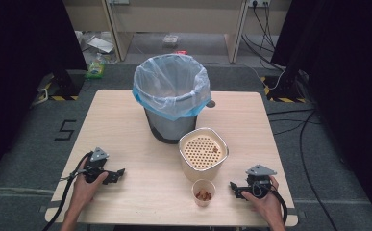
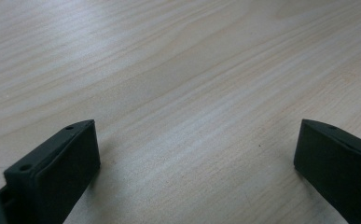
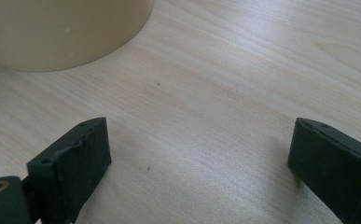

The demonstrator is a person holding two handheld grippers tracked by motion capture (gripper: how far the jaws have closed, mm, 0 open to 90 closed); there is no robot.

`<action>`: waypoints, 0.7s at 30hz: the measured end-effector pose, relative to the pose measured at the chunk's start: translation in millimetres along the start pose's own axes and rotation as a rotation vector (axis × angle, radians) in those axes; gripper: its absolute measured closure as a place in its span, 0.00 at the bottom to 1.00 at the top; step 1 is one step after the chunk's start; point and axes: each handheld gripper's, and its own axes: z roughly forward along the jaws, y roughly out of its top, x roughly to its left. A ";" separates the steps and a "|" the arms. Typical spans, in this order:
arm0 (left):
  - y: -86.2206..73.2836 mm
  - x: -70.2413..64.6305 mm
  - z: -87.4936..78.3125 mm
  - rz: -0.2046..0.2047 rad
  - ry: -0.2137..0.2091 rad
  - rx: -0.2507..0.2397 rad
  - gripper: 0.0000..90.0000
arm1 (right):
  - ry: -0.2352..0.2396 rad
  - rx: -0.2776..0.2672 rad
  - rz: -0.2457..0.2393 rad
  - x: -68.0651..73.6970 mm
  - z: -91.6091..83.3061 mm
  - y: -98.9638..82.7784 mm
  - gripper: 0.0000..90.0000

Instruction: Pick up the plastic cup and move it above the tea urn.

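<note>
My left gripper (image 1: pixel 118 174) rests on the wooden table (image 1: pixel 126 120) at the near left, held by a hand. Its jaws stand wide apart over bare wood in the left gripper view, with nothing between them (image 2: pixel 197 154). My right gripper (image 1: pixel 235 188) lies at the near right, also in a hand, open and empty (image 3: pixel 199 154). A cream container (image 1: pixel 203 153) with a perforated insert stands in the middle; its rounded wall (image 3: pixel 61 32) shows at the top left of the right gripper view. A small paper cup (image 1: pixel 203 192) with brownish bits sits just in front of it, left of the right gripper.
A grey bin lined with a clear and blue bag (image 1: pixel 171 96) stands at the table's far middle. Black curtains flank both sides. Cables (image 1: pixel 303 144) run over the floor at the right, and a shelf unit (image 1: pixel 174 24) stands behind the table.
</note>
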 end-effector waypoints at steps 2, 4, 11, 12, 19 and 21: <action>0.0 0.0 0.0 0.000 0.000 0.000 0.00 | -0.004 -0.003 0.007 0.3 -0.3 -0.2 0.09; 0.0 0.0 0.0 0.000 0.000 0.000 0.00 | -0.009 -0.007 0.013 -0.1 -1.3 -0.6 0.12; 0.0 0.0 0.0 0.000 0.000 0.000 0.00 | -0.013 -0.002 0.030 -2.0 -8.1 -2.2 0.21; 0.0 0.0 0.0 0.000 0.000 0.000 0.00 | -0.009 -0.001 0.042 -0.7 -9.6 -2.6 0.21; 0.0 0.0 0.0 0.000 0.000 0.000 0.00 | 0.007 -0.039 0.073 13.1 -29.7 1.9 0.22; 0.0 0.0 0.0 0.000 0.000 0.000 0.00 | 0.014 -0.039 0.084 17.9 -34.2 3.9 0.27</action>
